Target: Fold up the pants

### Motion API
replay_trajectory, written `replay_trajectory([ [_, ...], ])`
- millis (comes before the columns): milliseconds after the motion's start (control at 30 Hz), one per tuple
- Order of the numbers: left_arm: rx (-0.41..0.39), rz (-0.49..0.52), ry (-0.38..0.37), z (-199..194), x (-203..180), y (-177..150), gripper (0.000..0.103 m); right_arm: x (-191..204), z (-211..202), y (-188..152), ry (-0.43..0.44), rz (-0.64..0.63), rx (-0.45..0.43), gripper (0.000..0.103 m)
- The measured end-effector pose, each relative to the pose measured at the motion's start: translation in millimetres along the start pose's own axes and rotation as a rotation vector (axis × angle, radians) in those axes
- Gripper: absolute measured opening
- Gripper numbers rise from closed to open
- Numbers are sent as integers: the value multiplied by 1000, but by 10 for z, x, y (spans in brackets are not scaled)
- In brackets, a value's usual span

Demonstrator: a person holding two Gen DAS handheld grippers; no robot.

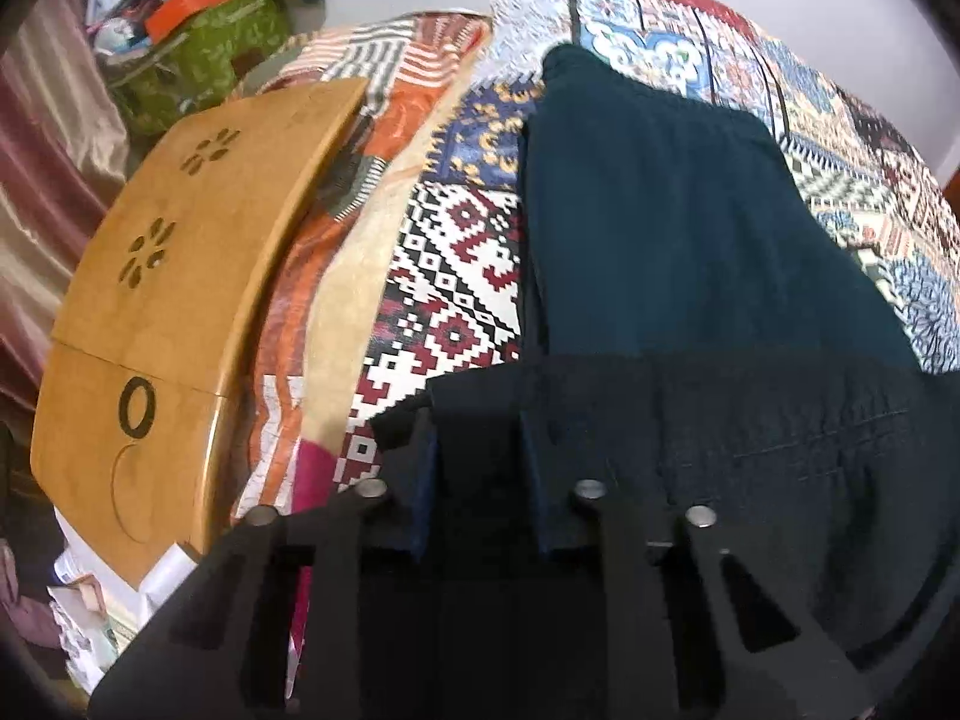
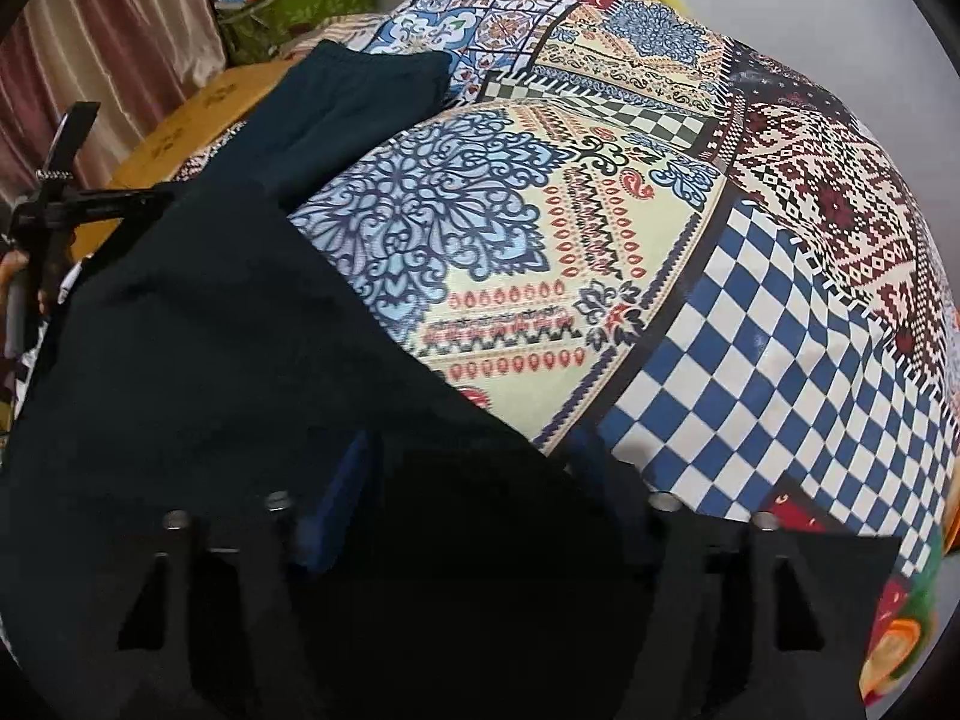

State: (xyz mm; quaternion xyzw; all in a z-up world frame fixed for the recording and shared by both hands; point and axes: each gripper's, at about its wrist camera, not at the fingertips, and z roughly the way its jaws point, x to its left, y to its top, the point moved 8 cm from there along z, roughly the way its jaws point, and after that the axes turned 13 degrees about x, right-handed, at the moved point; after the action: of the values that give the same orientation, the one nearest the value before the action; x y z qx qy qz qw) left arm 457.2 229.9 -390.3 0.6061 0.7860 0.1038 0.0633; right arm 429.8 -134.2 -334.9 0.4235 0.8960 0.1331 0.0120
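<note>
Dark teal pants (image 1: 678, 228) lie lengthwise on a patchwork bedspread (image 1: 456, 276), reaching away from me. In the left wrist view the near end of the pants is lifted and drapes over my left gripper (image 1: 480, 438), whose jaws stand close together on the cloth. In the right wrist view the pants (image 2: 198, 324) cover the left half and hang over my right gripper (image 2: 468, 468); its fingers are mostly hidden under the fabric, which runs between them. The left gripper's body (image 2: 54, 198) shows at the far left of that view.
A wooden lap table (image 1: 180, 276) with flower cut-outs lies on the bed left of the pants. A green bag (image 1: 204, 54) with boxes and clutter stands beyond it by a pink curtain (image 2: 120, 18). The bedspread (image 2: 690, 252) stretches to the right.
</note>
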Motion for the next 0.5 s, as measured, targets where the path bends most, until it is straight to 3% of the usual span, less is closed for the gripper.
replay_trajectory([
  [67,-7,-14,7,-48,8,-5,17,50,-7,-14,12,0,-13,29],
  [167,-27,-18,24,-170,4,-19,13,50,-11,-5,2,36,-18,9],
  [300,-64,-5,34,-420,28,-72,10,84,-125,-64,-44,44,-50,7],
  [500,-135,1,-8,-985,93,-220,9,123,-583,-121,-100,56,-150,5],
])
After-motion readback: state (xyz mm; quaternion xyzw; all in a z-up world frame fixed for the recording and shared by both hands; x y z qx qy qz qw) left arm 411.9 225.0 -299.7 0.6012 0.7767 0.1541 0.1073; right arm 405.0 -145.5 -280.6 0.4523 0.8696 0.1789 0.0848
